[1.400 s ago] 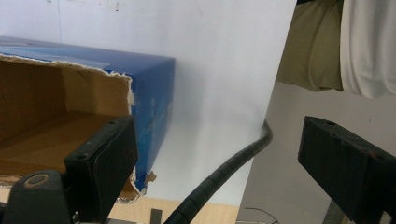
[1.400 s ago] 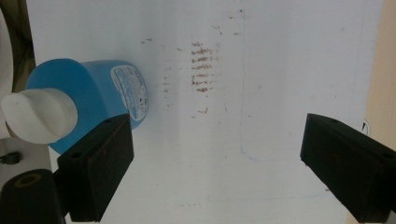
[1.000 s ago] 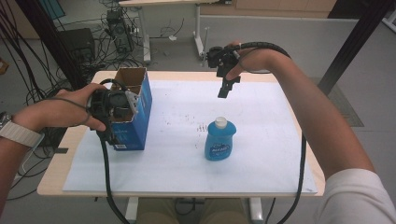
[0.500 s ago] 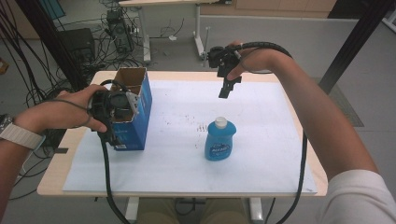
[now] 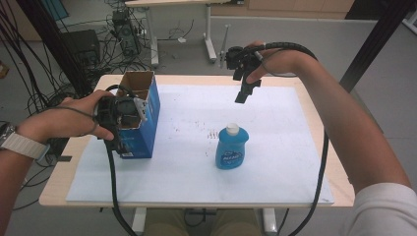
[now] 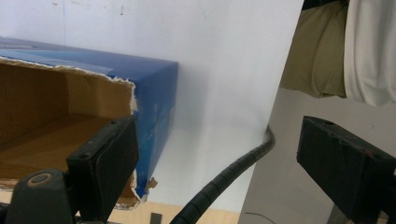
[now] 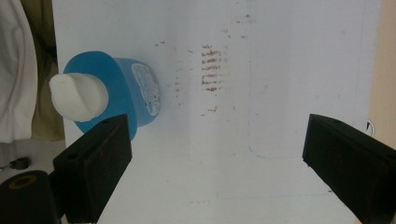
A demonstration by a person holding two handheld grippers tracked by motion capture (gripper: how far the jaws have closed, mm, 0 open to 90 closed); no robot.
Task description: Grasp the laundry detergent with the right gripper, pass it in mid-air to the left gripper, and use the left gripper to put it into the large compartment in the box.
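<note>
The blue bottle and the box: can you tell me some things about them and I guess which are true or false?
1. The blue soap bottle stands upright with a white cap. True.
2. The blue cardboard box is closed on top. False: its top is torn open.
3. The right gripper is squeezing the bottle. False: it is open, above the bottle.
4. The left gripper is open beside the box. True.

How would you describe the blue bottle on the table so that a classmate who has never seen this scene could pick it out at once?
Start at the white sheet covering the wooden table. Near its middle, to the right of the open blue cardboard box, stands the blue bottle, upright and alone. Unlike the boxy carton, it is small, rounded and translucent, with a white cap and a label on its front.
</note>
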